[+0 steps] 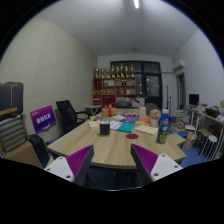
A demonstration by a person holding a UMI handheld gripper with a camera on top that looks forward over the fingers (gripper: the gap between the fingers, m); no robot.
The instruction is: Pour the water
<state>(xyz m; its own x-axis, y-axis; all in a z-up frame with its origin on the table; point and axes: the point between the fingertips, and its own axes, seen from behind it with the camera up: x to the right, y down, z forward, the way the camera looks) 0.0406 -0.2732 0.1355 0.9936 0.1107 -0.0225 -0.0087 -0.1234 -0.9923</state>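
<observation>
The gripper (110, 165) is held high and well back from the worktop (115, 148), its fingers spread wide and holding nothing; this stand-off gives a view of the whole surface. A dark cup (104, 128) stands toward the far left of the worktop; a green bottle (164, 128), likely the water source, stands at the right near the edge; clutter lies between them. Neither is within reach yet; an approach comes first.
</observation>
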